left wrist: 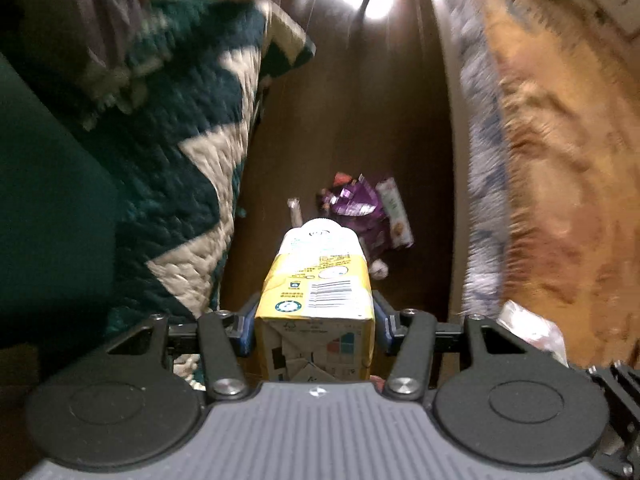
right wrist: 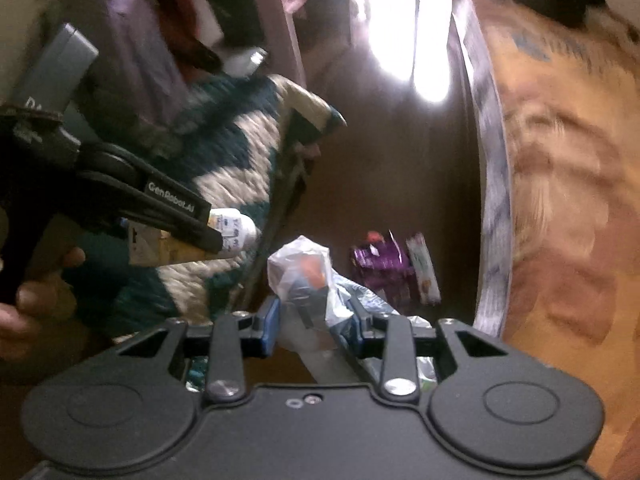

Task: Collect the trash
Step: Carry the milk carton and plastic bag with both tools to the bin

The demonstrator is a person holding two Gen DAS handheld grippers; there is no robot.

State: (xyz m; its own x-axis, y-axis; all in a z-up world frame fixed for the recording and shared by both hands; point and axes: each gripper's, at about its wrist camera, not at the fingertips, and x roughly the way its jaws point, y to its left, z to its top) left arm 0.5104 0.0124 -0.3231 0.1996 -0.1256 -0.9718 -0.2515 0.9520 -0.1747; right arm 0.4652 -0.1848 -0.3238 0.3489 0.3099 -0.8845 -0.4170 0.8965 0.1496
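My left gripper [left wrist: 316, 320] is shut on a yellow and white drink carton [left wrist: 316, 292], held above the dark wood floor. The carton also shows in the right wrist view [right wrist: 228, 236], clamped in the left gripper [right wrist: 212, 236] at the left. My right gripper [right wrist: 312, 320] is shut on a clear plastic trash bag [right wrist: 304, 276] with something orange inside. On the floor ahead lie a purple snack wrapper [left wrist: 356, 208] [right wrist: 380, 268], a white and green bar wrapper [left wrist: 396, 212] [right wrist: 424, 272] and a small white scrap [left wrist: 378, 270].
A teal and cream zigzag quilt [left wrist: 192, 152] [right wrist: 240, 148] hangs over furniture at the left. An orange patterned rug [left wrist: 560, 160] [right wrist: 560, 200] with a pale fringe covers the floor at the right. A strip of dark floor [left wrist: 360, 120] runs between them toward bright light.
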